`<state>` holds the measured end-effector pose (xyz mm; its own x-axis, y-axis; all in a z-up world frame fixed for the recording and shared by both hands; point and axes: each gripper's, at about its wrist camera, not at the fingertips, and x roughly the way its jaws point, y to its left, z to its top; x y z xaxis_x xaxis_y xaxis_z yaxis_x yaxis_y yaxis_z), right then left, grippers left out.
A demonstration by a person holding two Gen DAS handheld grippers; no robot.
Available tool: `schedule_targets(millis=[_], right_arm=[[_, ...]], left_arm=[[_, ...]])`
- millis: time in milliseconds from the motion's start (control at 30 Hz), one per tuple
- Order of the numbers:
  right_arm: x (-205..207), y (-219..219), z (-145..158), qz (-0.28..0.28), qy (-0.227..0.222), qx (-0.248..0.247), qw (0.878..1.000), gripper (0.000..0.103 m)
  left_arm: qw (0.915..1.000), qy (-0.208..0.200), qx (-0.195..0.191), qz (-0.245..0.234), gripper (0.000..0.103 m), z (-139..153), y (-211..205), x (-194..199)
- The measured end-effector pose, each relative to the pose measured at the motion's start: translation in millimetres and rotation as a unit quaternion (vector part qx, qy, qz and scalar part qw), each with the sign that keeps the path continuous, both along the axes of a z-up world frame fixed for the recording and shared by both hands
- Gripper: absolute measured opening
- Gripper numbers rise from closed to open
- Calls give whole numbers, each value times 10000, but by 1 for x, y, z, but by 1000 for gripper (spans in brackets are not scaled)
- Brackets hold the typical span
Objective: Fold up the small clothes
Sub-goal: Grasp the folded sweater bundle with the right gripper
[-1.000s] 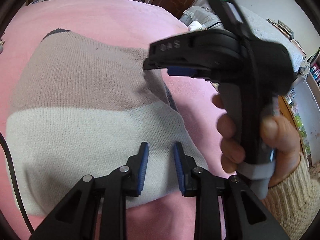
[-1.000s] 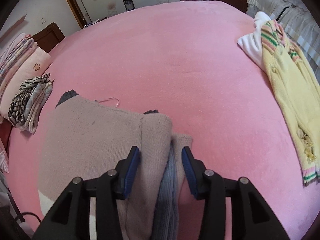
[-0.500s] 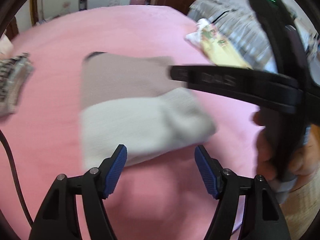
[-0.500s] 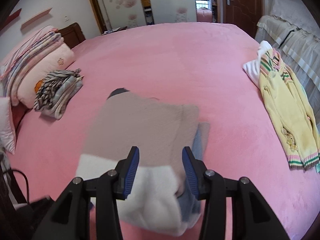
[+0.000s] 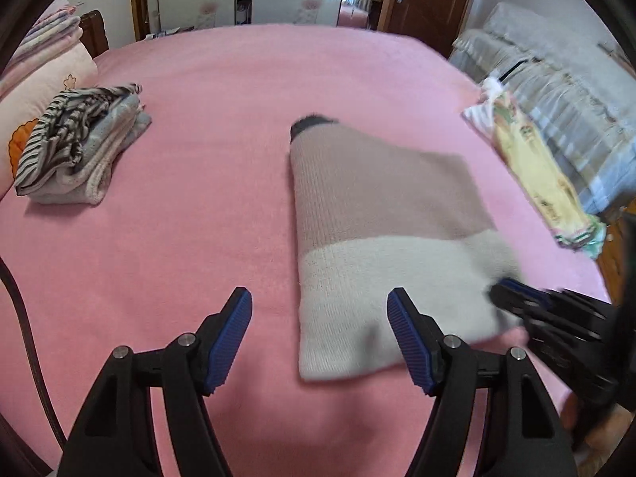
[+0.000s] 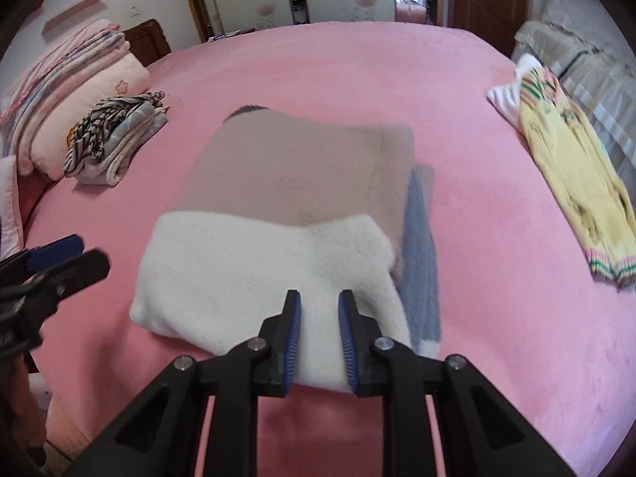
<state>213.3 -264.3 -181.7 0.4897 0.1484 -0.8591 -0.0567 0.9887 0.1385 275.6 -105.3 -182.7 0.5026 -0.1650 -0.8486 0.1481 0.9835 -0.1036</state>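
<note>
Sweater [image 6: 278, 206] is lying folded on the pink bed [image 6: 357, 79], taupe half facing the far side, cream half nearest the tools, a grey-blue layer sticking out along its right edge. Left gripper [image 5: 318, 338] is hanging above the bed with jaws wide apart, nothing between the pads; the sweater's near-left corner is sitting just ahead of its right finger. Right gripper [image 6: 318, 330] is sitting over the cream hem, jaws have just been closing, now down to a narrow gap; cream knit is showing in that gap, but I can't tell if the pads are actually pinching it. 2 other items are resting well apart from the sweater: striped pile [image 6: 115, 139] at left near the pillows [image 6: 79, 91], yellow cardigan [image 6: 572, 183] at the right edge.
</note>
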Motion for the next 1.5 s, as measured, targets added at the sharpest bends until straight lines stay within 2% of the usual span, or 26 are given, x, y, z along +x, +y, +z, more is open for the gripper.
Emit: schedule_targets(millis=[133, 267, 433, 567, 700, 767, 800, 867, 933, 1033, 1167, 1300, 1400, 1500], right_arm=[[-9, -18, -6, -178, 31, 173, 9997, 8], [-11, -19, -18, -176, 140, 169, 9996, 7], [-12, -18, -24, -201, 139, 153, 9996, 7], [-12, -19, -24, -214, 143, 190, 9995, 7], [-14, -21, -10, -140, 75, 353, 9993, 11], [-13, -23, -3, -113, 38, 411, 9991, 11], [-13, -24, 3, -99, 1, 425, 9990, 13], [-13, -26, 13, -59, -81, 447, 9990, 25], [-13, -28, 25, -34, -207, 388, 9990, 53], [-11, -33, 38, -13, -372, 316, 9988, 79], [0, -44, 44, 5, -307, 324, 9990, 82], [19, -57, 42, -26, -134, 539, 9985, 82], [32, -66, 36, -152, 15, 780, 9968, 82], [42, -72, 29, -257, 140, 1028, 9943, 82]], left_arm=[[9990, 358, 276, -38, 69, -28, -12, 8], [9986, 343, 399, -103, 72, -40, -13, 7], [9983, 396, 411, -72, 81, -45, -11, 9], [9987, 396, 321, -76, 81, -44, -8, 8], [9987, 361, 335, -130, 82, -36, -7, 7], [9986, 400, 289, -180, 88, -32, -5, 8], [9986, 417, 255, -222, 91, -29, -5, 9], [9982, 457, 142, -369, 99, -23, -4, 11], [9978, 456, 100, -468, 100, -16, -4, 14], [9972, 339, 188, -643, 102, -2, -6, 22], [9958, 368, 68, -831, 102, 11, -3, 43], [9961, 443, -182, -735, 103, 15, 6, 67], [9961, 405, -88, -783, 103, 16, 8, 80], [9935, 609, -75, -955, 103, 7, 5, 89]])
